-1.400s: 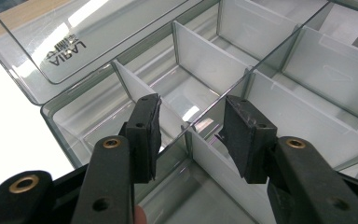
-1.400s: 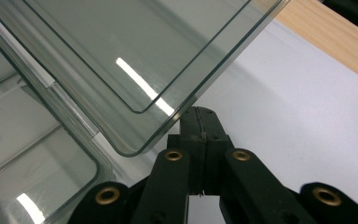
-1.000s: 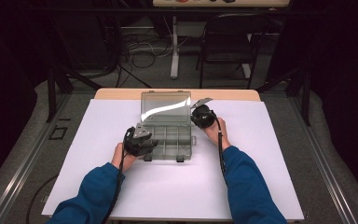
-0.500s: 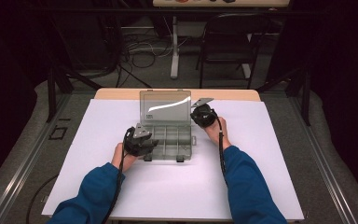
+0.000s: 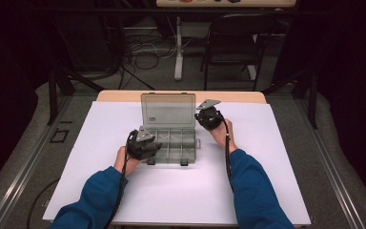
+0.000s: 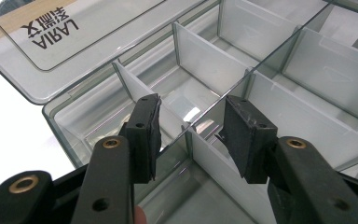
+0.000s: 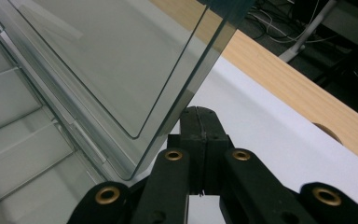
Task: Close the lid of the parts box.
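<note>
With the left gripper point(image 6: 193, 135) parted astride the front wall of the clear compartment box point(image 5: 171, 140) mid-table, its lid point(image 7: 121, 60) is best being nudged by the closed, empty right gripper point(image 7: 200, 126).

White sheet point(image 5: 181, 191) covers most of the wooden table point(image 5: 124, 95); bare wood strip along the far edge. Behind it: dark folding chair point(image 5: 233, 43), white stand leg point(image 5: 177, 47), cables point(image 5: 138, 45) loose on grey floor. Black frame bars at both sides, metal rail point(image 5: 24, 162) at left.
</note>
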Demonstrator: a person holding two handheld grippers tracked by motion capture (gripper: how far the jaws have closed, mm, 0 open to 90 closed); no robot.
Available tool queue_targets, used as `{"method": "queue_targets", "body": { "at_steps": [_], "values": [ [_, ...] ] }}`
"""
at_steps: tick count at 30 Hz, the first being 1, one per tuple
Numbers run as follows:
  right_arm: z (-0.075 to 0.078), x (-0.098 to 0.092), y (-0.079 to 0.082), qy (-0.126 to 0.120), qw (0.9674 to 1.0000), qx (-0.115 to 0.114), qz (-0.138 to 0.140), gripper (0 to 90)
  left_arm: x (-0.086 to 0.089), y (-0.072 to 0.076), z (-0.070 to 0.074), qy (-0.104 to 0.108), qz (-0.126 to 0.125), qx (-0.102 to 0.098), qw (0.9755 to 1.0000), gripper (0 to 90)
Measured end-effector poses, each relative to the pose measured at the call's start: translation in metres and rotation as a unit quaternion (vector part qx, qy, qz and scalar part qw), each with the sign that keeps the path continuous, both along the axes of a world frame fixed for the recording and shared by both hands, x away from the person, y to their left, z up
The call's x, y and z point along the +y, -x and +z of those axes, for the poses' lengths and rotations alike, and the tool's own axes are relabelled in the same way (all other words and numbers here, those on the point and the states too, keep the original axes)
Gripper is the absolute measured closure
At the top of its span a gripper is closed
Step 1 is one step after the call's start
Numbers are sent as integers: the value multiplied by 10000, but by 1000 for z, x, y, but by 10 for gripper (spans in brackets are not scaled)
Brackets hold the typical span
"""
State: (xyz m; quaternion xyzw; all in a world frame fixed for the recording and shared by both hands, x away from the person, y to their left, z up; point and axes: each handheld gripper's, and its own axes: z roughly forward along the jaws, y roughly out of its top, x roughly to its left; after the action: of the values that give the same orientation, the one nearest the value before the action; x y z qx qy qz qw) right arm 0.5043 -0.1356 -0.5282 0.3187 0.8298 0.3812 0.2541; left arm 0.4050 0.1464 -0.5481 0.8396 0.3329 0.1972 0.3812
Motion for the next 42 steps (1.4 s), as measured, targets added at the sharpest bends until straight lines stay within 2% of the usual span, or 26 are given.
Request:
{"method": "queue_targets", "body": {
  "at_steps": [12,27,30,34,36,42],
  "values": [
    [7,-3,4,-110,9995,-254,151,900,0,0,0,7,0,-7,10000,564],
    [10,-6,7,-128,9988,-371,305,900,1,-1,0,85,-148,-37,9998,511],
    [10,-6,7,-141,9988,-368,304,900,1,0,2,124,-140,-100,9998,467],
    [10,-7,8,-171,9986,-390,321,900,6,-1,9,292,-69,-179,9994,345],
    [10,-7,8,-182,9985,-392,335,900,9,-2,13,334,-58,-216,9992,255],
    [10,-7,11,-172,9984,-421,338,900,19,-8,22,430,223,-339,9983,79]
  ]
}}
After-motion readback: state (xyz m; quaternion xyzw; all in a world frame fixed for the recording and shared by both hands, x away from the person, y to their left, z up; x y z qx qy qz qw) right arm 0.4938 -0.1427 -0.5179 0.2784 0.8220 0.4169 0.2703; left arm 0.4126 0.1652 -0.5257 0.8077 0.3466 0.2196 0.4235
